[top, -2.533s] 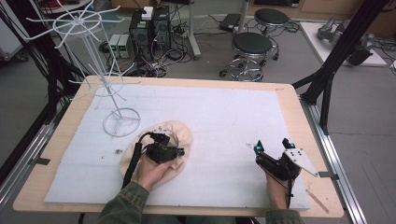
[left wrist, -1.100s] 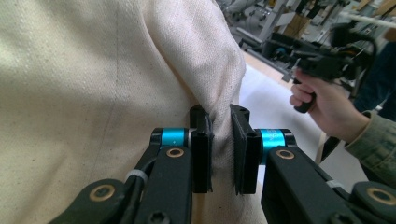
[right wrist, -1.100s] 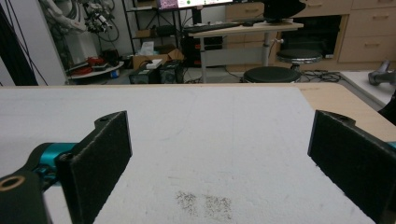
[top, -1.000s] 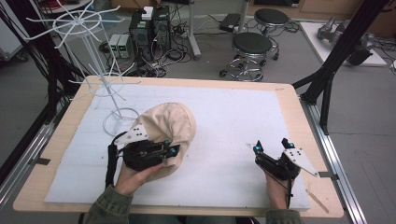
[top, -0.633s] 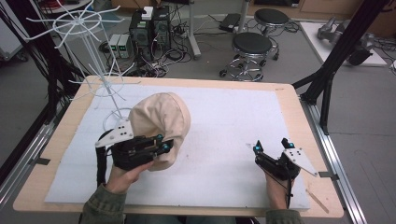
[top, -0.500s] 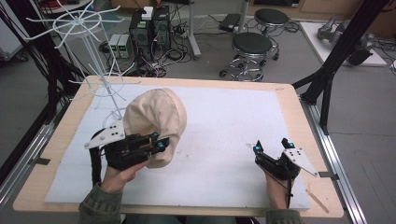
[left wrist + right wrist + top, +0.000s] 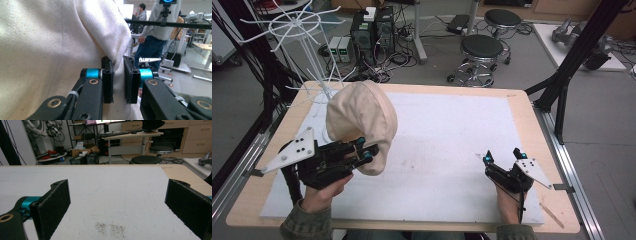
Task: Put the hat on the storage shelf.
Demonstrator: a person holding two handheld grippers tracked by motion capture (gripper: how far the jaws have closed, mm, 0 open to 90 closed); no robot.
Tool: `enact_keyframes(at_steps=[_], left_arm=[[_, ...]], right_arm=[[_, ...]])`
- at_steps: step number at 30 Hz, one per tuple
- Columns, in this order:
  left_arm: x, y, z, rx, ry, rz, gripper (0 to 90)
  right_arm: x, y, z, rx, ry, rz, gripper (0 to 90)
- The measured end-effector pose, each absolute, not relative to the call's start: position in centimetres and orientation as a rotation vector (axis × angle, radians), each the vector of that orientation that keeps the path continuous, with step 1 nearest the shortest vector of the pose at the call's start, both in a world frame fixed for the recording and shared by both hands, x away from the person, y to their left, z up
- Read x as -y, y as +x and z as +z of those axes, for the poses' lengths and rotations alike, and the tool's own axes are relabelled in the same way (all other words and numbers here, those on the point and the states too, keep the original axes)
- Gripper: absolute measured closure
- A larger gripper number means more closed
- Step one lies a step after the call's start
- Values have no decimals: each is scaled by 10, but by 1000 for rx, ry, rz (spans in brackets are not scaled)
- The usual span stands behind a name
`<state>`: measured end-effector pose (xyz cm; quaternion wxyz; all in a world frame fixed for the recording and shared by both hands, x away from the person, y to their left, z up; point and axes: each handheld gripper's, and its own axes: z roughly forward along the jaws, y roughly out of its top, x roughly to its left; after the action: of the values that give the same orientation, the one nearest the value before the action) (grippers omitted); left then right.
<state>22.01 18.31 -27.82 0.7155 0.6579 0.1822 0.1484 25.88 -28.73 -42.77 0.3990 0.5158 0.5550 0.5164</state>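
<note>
Beige hat (image 7: 361,120) pinched aloft, left gripper (image 7: 364,151)

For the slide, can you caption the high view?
Left claw lifts a beige cap beside the white wire rack; right claw rests open on the white mat.

Two hand-held grippers, both black-bodied: left hand-held gripper (image 7: 368,150) with teal-blue collars behind flat black pads (image 7: 108,82), brass-coloured pivot pins (image 7: 93,81) on the linkage arms, a white cable tie at about 7 o'clock in its own view. Grey three-cornered plate (image 7: 292,149) on top (a few dark holes in it). Right hand-held gripper (image 7: 502,155) alike, teal tips, grey plate (image 7: 533,172), black cable. Olive-green sleeves (image 7: 306,226) at both wrists.
</note>
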Motion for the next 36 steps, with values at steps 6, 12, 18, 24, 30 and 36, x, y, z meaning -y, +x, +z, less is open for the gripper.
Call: enact_keyframes(at_steps=[6, 12, 18, 24, 30, 36], left_arm=[[-190, 212, -269, -420, 1419, 370, 797], [-197, 201, -242, -421, 1420, 447, 797], [-200, 191, -203, -392, 1425, 537, 797], [-203, 190, -172, -386, 1427, 610, 797], [-212, 196, -153, -405, 1421, 660, 797], [-226, 207, -141, -447, 1418, 695, 797]], right_arm=[[287, 259, -427, -1406, 1305, 1312, 51], [287, 259, -427, -1411, 1302, 1326, 51], [287, 259, -427, -1414, 1299, 1332, 51], [287, 259, -427, -1414, 1305, 1336, 51], [288, 260, -428, -1416, 1295, 1336, 51], [287, 260, -427, -1417, 1301, 1338, 51]])
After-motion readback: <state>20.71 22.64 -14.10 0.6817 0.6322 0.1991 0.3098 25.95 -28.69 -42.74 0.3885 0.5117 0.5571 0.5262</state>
